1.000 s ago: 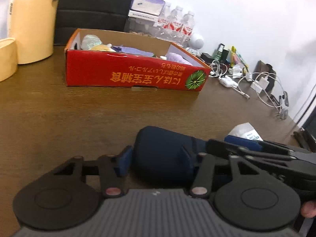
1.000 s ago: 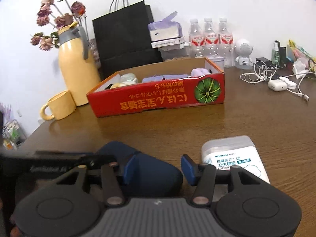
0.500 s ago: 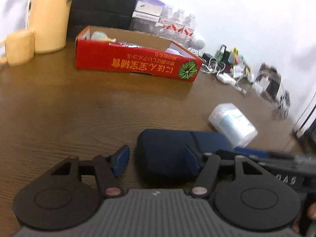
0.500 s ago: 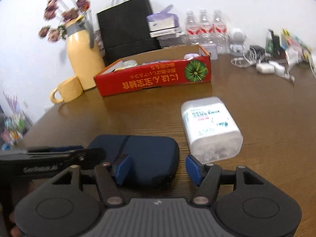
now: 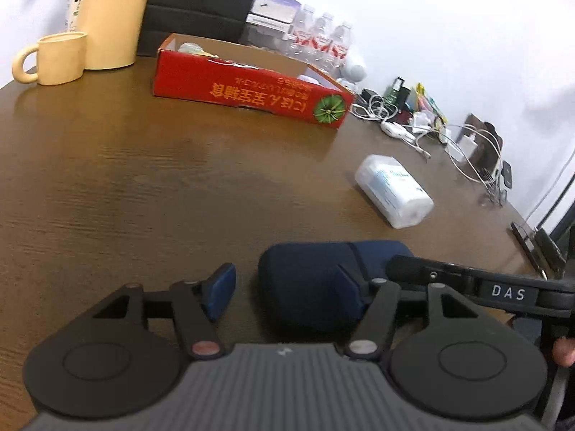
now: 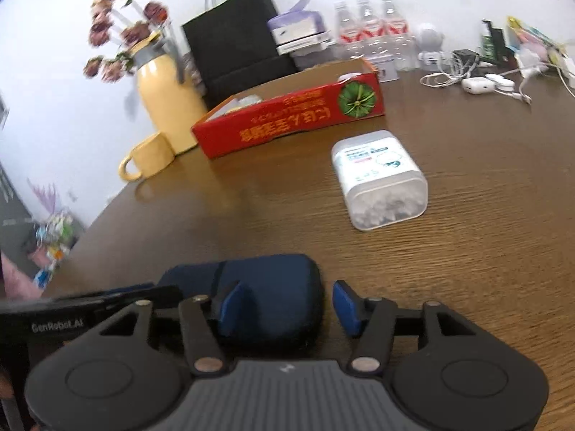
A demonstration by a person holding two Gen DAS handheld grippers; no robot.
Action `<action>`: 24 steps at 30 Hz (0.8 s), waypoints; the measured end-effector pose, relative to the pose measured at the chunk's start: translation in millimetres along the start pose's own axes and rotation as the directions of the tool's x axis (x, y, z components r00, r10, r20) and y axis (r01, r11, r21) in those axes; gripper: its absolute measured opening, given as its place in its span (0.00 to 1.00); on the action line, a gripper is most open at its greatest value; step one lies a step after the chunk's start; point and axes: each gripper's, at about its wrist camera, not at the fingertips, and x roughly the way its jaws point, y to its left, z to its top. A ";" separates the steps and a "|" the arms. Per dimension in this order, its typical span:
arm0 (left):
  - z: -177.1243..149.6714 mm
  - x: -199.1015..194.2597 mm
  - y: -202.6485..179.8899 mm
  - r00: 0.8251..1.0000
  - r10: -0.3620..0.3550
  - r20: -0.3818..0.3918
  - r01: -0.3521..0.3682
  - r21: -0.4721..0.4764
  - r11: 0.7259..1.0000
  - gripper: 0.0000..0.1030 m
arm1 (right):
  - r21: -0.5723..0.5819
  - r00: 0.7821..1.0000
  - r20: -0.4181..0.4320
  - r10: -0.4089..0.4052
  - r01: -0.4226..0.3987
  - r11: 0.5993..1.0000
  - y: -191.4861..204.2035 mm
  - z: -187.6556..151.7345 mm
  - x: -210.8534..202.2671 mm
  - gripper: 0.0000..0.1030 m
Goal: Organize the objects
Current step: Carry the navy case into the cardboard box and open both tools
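A navy blue zip case [image 5: 309,280] lies flat on the brown table [image 5: 143,186], close in front of both cameras. My left gripper [image 5: 284,287] straddles its left end. Its jaws are opening: the left pad stands clear of the case and the right finger overlaps it. My right gripper [image 6: 288,305] straddles the other end of the case [image 6: 273,287]. Its jaws are closing, but the right pad is off the case's edge. Farther out lies a clear cotton swab box [image 6: 381,176], and behind it a red cardboard box [image 6: 287,122] holding small items.
A yellow mug [image 5: 54,57] and a yellow jug [image 5: 111,14] stand at the far left. A black bag [image 6: 233,50], water bottles [image 6: 366,25], and tangled cables and chargers [image 5: 431,133] line the back and right. The table's left edge drops off [image 6: 90,222].
Both grippers and the navy case have drawn back from the red box, and the swab box now lies well beyond them. The left jaws have spread, leaving a gap beside the case.
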 end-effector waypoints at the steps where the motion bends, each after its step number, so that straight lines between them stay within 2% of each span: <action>1: 1.5 1.5 -0.2 1.000 -0.014 -0.008 0.014 0.005 1.000 0.47 | 0.013 1.000 0.008 0.003 -0.003 1.000 -1.7 0.7 2.3 0.53; 2: 3.3 1.7 -0.7 0.999 -0.038 -0.015 0.038 0.011 0.999 0.45 | 0.020 1.000 0.014 0.008 -0.008 1.000 -2.6 1.4 4.1 0.48; 3: 2.2 -0.4 -2.3 1.000 -0.029 -0.010 0.029 0.016 0.999 0.41 | 0.021 1.000 0.009 0.025 -0.025 0.999 -3.1 1.8 6.3 0.43; 6: 7.3 -2.9 -3.1 1.000 -0.025 0.017 0.025 0.012 1.000 0.34 | 0.015 1.000 0.001 0.020 -0.020 1.000 -1.0 5.3 8.7 0.37; 8: 22.8 -6.1 -6.5 0.998 -0.047 0.051 0.045 0.038 0.998 0.31 | 0.035 1.000 0.015 0.021 -0.022 0.999 -3.0 13.1 5.7 0.35; 12: 85.4 -3.6 -14.8 0.983 -0.093 0.159 0.075 0.116 0.990 0.31 | -0.021 0.992 0.125 0.021 -0.018 1.000 4.2 61.9 -5.7 0.35; 14: 126.2 4.8 -16.7 0.973 -0.108 0.203 0.079 0.148 0.986 0.31 | -0.087 0.980 0.200 0.019 -0.001 0.996 11.6 102.2 -5.1 0.35; 17: 187.8 27.4 -16.5 0.962 -0.105 0.250 0.060 0.183 0.981 0.31 | -0.157 0.963 0.269 0.025 0.018 0.987 18.0 165.9 14.1 0.35; 19: 234.6 62.5 -10.2 0.973 -0.093 0.211 0.057 0.172 0.983 0.31 | -0.165 0.965 0.259 0.027 0.017 0.986 14.0 214.9 41.5 0.35; 21: 280.9 111.6 7.9 0.990 -0.101 0.101 0.092 0.085 0.992 0.31 | -0.127 0.972 0.234 0.013 0.017 0.992 2.7 263.4 78.1 0.35; 23: 312.7 157.7 24.7 0.994 -0.105 0.036 0.103 0.033 0.994 0.31 | -0.114 0.977 0.213 -0.024 0.049 0.992 -8.2 307.8 119.3 0.35; 24: 327.6 180.9 32.3 0.997 -0.078 0.025 0.078 0.003 0.997 0.31 | -0.123 0.977 0.207 -0.055 0.082 0.989 -11.2 324.2 140.0 0.35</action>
